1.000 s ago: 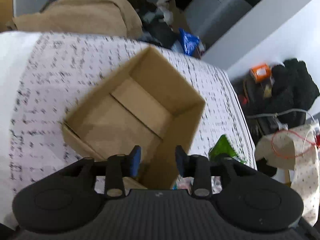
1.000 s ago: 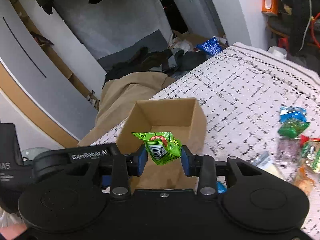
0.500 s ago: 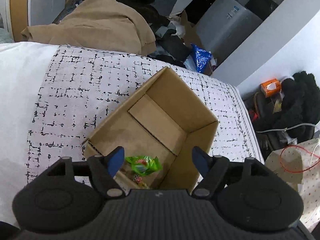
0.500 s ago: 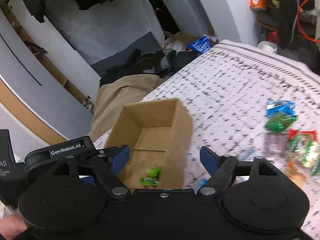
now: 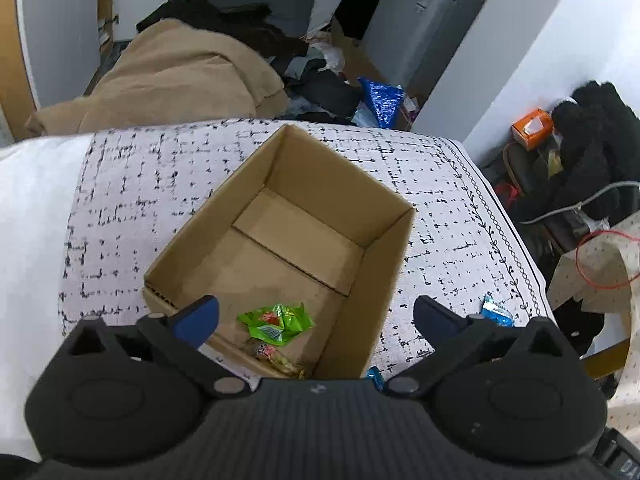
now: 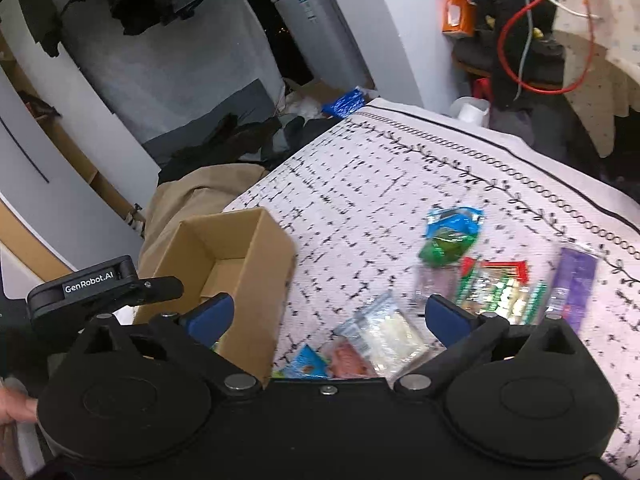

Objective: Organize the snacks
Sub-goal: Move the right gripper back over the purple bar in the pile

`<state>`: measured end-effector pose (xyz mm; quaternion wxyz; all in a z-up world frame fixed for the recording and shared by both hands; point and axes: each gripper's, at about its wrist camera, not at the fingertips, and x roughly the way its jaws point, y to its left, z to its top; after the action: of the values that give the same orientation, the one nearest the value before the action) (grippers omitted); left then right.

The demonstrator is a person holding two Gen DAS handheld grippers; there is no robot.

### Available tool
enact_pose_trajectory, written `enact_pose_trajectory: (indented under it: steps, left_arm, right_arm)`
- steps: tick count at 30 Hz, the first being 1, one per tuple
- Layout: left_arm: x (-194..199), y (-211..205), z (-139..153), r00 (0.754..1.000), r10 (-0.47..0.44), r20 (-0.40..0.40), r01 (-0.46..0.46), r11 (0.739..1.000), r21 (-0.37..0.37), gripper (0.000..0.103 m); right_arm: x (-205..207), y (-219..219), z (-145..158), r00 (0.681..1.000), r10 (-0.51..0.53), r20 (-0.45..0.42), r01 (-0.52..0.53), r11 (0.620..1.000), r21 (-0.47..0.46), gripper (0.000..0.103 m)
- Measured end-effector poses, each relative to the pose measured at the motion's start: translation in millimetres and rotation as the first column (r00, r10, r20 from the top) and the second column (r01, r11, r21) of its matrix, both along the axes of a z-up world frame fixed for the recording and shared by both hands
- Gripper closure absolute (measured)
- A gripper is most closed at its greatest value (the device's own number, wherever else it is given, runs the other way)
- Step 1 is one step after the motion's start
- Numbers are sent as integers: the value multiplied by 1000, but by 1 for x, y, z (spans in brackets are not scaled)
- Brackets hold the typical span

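On the patterned bedspread (image 5: 440, 184), which fills most of both views, a cardboard box (image 5: 384, 264) stands open-topped toward the left side, its far walls and floor flaps bare. Beyond the bed's far edge lie a tan blanket (image 5: 172, 76) and a blue foil bag (image 5: 382, 98) on the cluttered floor.

Directly below and between the spread fingers of the left gripper (image 5: 316, 316), at the near end of the box floor, lies a green snack packet (image 5: 276, 322); just nearer still, touching it, is a second clear-wrapped snack (image 5: 276, 358), partly hidden by the gripper body. The left jaws are opening, standing wide apart, with nothing pressed between the pads; the packet is in the box well under them. To the right of the box, on the bedspread beside the right finger, sits a small blue packet (image 5: 496, 314).

From the right wrist view, the right gripper (image 6: 326, 316) hangs over the bedspread to the right of the box (image 6: 256, 280), its jaws also opening and empty. Near and between its fingers lie a clear packet with pale contents (image 6: 384, 336), a reddish one (image 6: 348, 364) and a light blue one (image 6: 306, 366). Farther right are a blue-and-green packet (image 6: 450, 232), a red-green striped packet (image 6: 496, 284) and a purple wrapper (image 6: 576, 280), all blurred, so their labels cannot be read. A person's fingertip (image 6: 16, 406) shows at the left edge.
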<state>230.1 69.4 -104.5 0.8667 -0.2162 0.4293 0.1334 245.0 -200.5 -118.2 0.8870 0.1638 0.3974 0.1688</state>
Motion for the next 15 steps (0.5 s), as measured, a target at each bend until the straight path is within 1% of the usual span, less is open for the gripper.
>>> enact_pose_trajectory:
  steps: [3,6,8,10,12,15]
  left_arm:
    - [1,-9,2,1000,-29,-6,29,1000,12,0]
    - [0,-19,3,999,-51,-12,51,998,35,0]
    - [0,-26,4,998,-65,-14,65,997,48,0]
    - [0,-32,6,997,-76,-21,77,995,66,0]
    - [-1,-38,8,997,-78,-21,79,995,66,0]
    - [-5,-46,11,997,-69,-21,70,995,68,0]
  right_arm:
    - [-3,-10,-3,1000,-14,13,14,1000,-26,0]
    - [-5,-19,-6,1000,0,26,1,999,-46,0]
    - [-6,-27,-7,1000,0,19,1,999,-44,0]
    - [-8,-38,-7,1000,-1,9,1,1000,-23,0]
    - [-11,-47,-7,1000,-11,7,11,1000,-11,0]
    - [-13,-62,-8,998,-46,32,47,998,-29,0]
